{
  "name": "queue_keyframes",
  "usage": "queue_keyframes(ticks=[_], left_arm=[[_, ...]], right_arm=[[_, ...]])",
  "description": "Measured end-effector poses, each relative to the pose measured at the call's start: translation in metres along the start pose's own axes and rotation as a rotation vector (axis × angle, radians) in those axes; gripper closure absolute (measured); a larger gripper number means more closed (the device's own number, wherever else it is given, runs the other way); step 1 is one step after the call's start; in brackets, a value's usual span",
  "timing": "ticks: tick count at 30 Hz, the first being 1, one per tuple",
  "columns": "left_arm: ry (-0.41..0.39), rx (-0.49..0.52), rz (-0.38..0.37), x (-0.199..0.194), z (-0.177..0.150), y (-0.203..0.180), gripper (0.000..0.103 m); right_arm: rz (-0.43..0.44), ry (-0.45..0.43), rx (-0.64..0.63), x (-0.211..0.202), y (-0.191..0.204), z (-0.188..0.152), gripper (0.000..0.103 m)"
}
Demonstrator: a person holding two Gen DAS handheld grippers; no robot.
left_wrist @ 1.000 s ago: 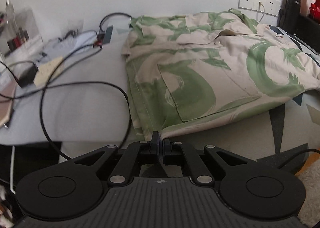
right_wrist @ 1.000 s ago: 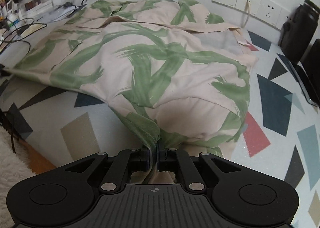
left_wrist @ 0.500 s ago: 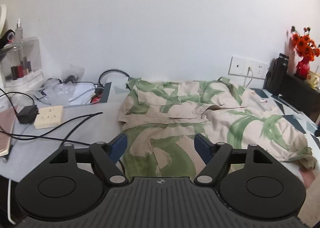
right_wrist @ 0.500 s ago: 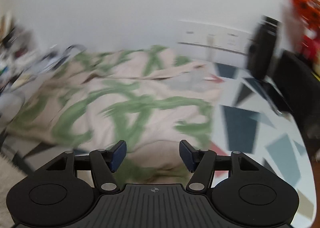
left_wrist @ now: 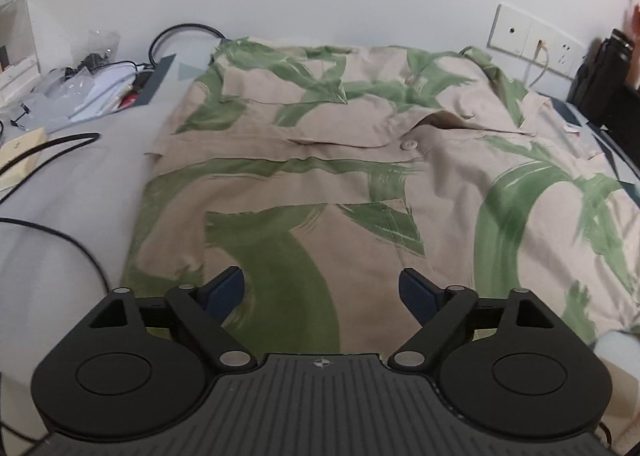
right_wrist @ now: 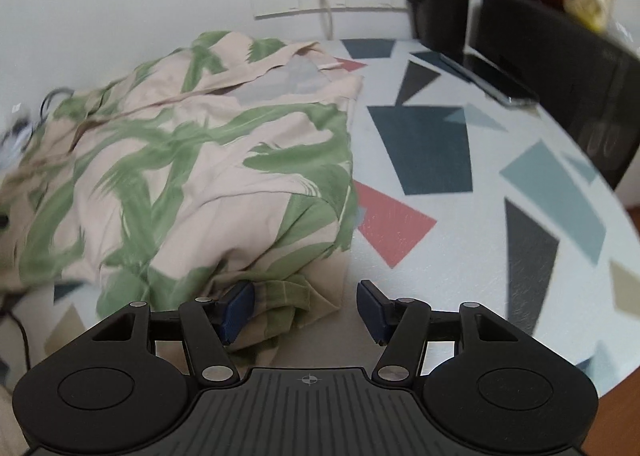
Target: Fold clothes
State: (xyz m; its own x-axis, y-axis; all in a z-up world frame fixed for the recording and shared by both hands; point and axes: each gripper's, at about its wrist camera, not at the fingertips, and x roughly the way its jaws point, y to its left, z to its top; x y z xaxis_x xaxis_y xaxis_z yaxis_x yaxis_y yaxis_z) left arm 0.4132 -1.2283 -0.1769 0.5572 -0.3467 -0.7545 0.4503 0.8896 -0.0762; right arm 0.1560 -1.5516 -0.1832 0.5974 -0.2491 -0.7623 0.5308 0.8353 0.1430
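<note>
1. Shirt [left_wrist: 320,160] lies on the desk [right_wrist: 460,240], partly folded, bottom edge bunched at the near right corner.
2. Left claw [left_wrist: 322,292]: jaws opening wide, nothing gripped, hovering over the shirt's near edge.
3. Right claw [right_wrist: 306,308]: released, bunched hem between the pads but not pinched.
4. Step: between folds, looks like regrasp.
5. Next: pick fresh edges, likely both near corners, pinch, then fold over evenly.
</note>
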Motion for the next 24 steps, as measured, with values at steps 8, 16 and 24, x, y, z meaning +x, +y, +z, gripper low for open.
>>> queue_keyframes(ticks=[8, 16, 24], left_arm=[[0.026, 0.072, 0.030, 0.016, 0.001, -0.017, 0.001], [0.011, 0.066, 0.036, 0.017, 0.000, -0.018, 0.000], [0.004, 0.063, 0.037, 0.018, 0.000, -0.018, 0.000]], right_arm=[[0.041, -0.016, -0.021, 0.009, 0.005, 0.005, 0.067], [0.094, -0.022, 0.045, 0.008, -0.003, 0.005, 0.078], [0.121, -0.019, 0.096, 0.011, -0.010, 0.008, 0.084]])
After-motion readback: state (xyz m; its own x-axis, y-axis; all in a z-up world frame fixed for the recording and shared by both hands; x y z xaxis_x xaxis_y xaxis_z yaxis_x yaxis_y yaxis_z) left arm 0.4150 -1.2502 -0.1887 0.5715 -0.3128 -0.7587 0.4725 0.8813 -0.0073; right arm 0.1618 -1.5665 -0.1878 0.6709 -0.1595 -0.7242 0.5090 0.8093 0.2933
